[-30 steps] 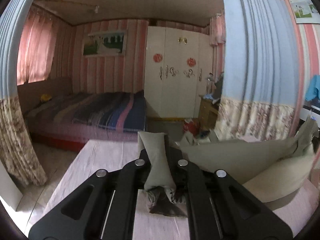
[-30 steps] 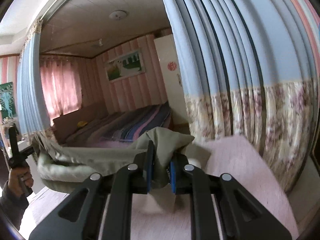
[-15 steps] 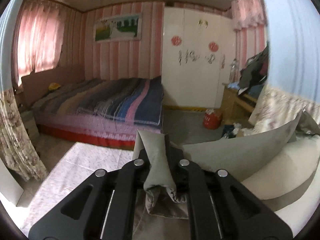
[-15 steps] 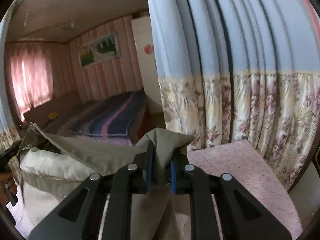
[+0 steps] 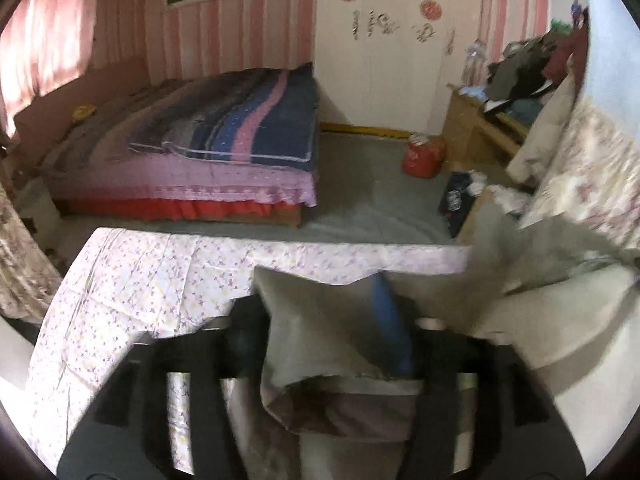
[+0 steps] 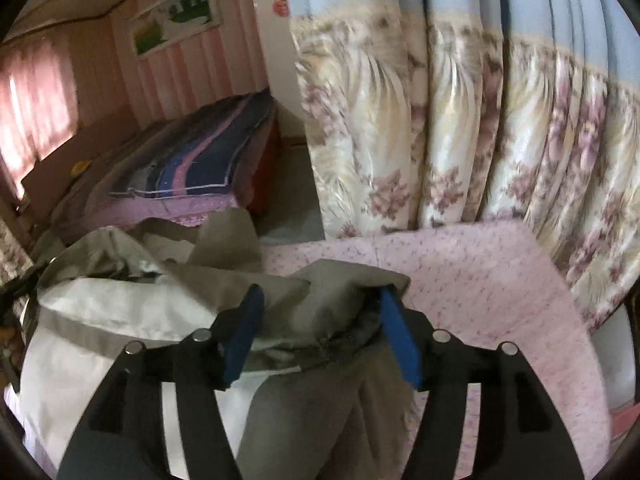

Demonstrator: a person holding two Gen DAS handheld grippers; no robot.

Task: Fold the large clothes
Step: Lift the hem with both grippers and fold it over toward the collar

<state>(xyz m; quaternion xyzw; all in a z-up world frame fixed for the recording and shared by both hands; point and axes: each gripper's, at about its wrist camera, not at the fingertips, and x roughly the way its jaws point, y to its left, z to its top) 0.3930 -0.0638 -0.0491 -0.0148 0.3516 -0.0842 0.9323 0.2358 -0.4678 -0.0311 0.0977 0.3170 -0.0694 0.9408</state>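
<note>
A large olive-grey garment (image 5: 328, 344) with a cream lining lies over the floral-sheeted table (image 5: 132, 288). My left gripper (image 5: 320, 320) has its jaws opening; a corner of the garment sits loose between them, and the blue pads (image 5: 390, 332) stand off the cloth. In the right wrist view the same garment (image 6: 320, 304) is bunched between the wide-spread blue pads (image 6: 400, 344) of my right gripper (image 6: 320, 316), whose jaws are also opening. The cloth rests on the table there, with the cream lining (image 6: 112, 312) puffed up to the left.
A bed (image 5: 208, 148) with a striped blanket stands beyond the table. A white wardrobe (image 5: 384, 40), a red bag (image 5: 422, 156) and a cluttered wooden stand (image 5: 492, 120) are at the back right. A floral curtain (image 6: 480, 140) hangs close behind the table's right side.
Both grippers came down and forward over the table with the garment, then spread their jaws. The pinched corners, held tight before, now lie loose between the pads.
</note>
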